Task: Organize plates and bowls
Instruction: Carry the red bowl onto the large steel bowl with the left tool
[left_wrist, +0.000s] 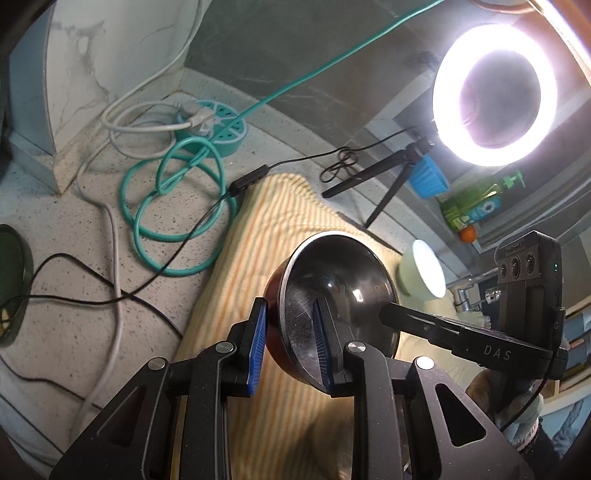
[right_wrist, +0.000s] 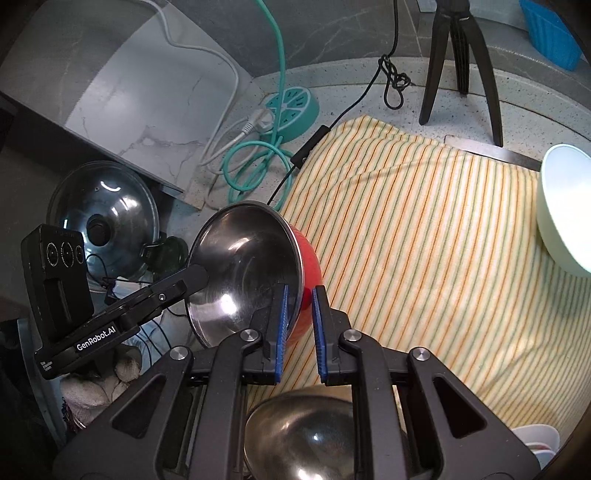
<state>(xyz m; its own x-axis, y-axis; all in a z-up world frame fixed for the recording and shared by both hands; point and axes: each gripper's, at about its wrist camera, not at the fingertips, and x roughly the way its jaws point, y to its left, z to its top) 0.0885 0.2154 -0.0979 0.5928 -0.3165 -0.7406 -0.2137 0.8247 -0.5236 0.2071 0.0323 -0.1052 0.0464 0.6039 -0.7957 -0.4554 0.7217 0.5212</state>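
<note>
Left wrist view: left gripper (left_wrist: 288, 347) jaws clamp the rim of the red bowl (left_wrist: 332, 291), held tilted above the striped cloth (left_wrist: 273, 229). Right gripper (right_wrist: 298, 332) jaws clamp the opposite rim. Pale bowl (right_wrist: 561, 206) rests on the cloth's far edge.

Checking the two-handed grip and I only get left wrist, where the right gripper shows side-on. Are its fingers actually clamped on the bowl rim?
Observer: Yes. The right gripper is shut on the bowl, with one finger inside the steel and the other on the red outer wall.
Operator: Anything underneath that I can't see?
Observer: A second steel bowl sits right below the right gripper, open side up and partly hidden by the gripper body.
</note>
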